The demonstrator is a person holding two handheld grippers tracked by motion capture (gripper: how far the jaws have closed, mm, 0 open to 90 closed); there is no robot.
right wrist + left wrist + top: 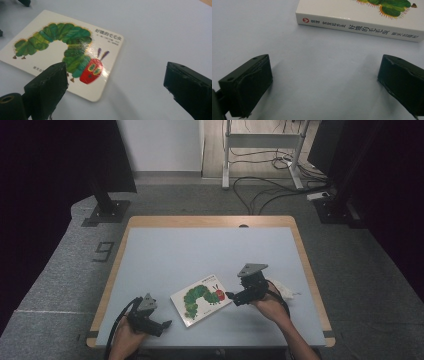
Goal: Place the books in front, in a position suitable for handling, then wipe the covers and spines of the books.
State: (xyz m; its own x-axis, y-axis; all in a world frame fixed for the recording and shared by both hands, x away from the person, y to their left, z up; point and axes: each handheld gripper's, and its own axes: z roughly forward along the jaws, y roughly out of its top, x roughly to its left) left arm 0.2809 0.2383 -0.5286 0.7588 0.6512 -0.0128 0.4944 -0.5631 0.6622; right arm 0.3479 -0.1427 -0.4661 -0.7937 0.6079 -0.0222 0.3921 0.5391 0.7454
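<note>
A white board book (201, 298) with a green caterpillar on its cover lies flat on the pale blue table top (200, 255), near the front. My left gripper (165, 324) sits low at the front left, open, pointing at the book's spine (359, 27) with bare table between the jaws (324, 82). My right gripper (231, 296) hovers at the book's right corner, open. In the right gripper view the book (67, 50) lies ahead, its near corner between the wide-apart jaws (115, 85), the left jaw over the cover's edge. Nothing is held.
The table has a wooden rim (210, 221). A small white object (285, 290) lies beside the right hand. Beyond the table are grey carpet, black stand bases (106, 212), cables (270, 190) and a desk frame (262, 145).
</note>
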